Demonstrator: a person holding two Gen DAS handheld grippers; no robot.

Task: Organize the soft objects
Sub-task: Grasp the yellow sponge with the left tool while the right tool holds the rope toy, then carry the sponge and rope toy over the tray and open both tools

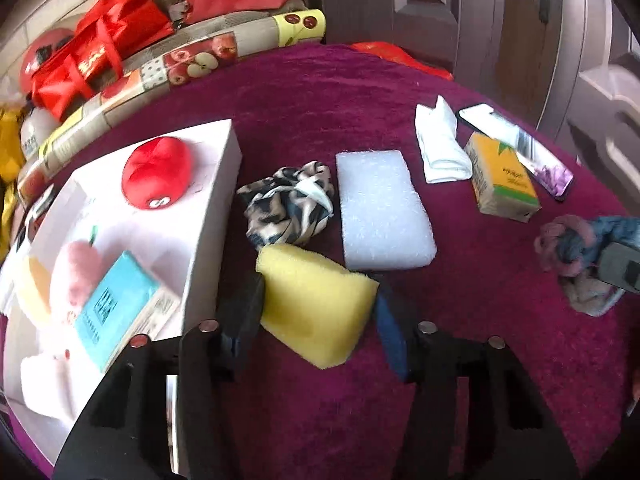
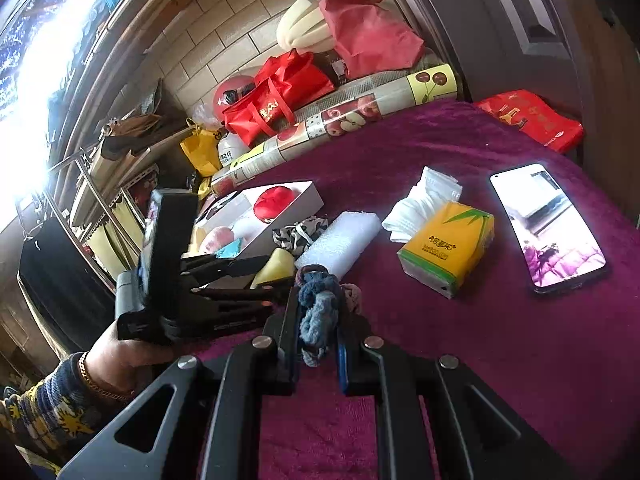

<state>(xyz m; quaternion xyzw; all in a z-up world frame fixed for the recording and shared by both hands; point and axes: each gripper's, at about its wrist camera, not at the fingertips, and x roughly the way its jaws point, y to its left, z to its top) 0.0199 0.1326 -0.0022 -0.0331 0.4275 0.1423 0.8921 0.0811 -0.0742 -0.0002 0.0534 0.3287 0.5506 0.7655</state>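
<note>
In the left wrist view my left gripper (image 1: 316,312) is shut on a yellow sponge (image 1: 316,304) lying on the purple cloth, one pad pressing each side. A white box (image 1: 208,208) just to its left holds a red plush (image 1: 156,172), a pink plush apple (image 1: 78,268) and a blue tissue pack (image 1: 120,312). My right gripper (image 2: 318,320) is shut on a blue and pink knitted piece (image 2: 316,308), held just above the cloth. That piece (image 1: 576,256) also shows at the left view's right edge. The left gripper (image 2: 224,280) shows in the right wrist view, held by a hand.
On the purple cloth (image 1: 460,360) lie a leopard-print scrunchie (image 1: 288,204), a white foam block (image 1: 382,208), a folded white cloth (image 1: 440,144), a yellow tissue pack (image 1: 504,180) and a lit phone (image 2: 548,224). Red bags (image 2: 276,92) and a rolled mat (image 2: 340,120) crowd the far edge.
</note>
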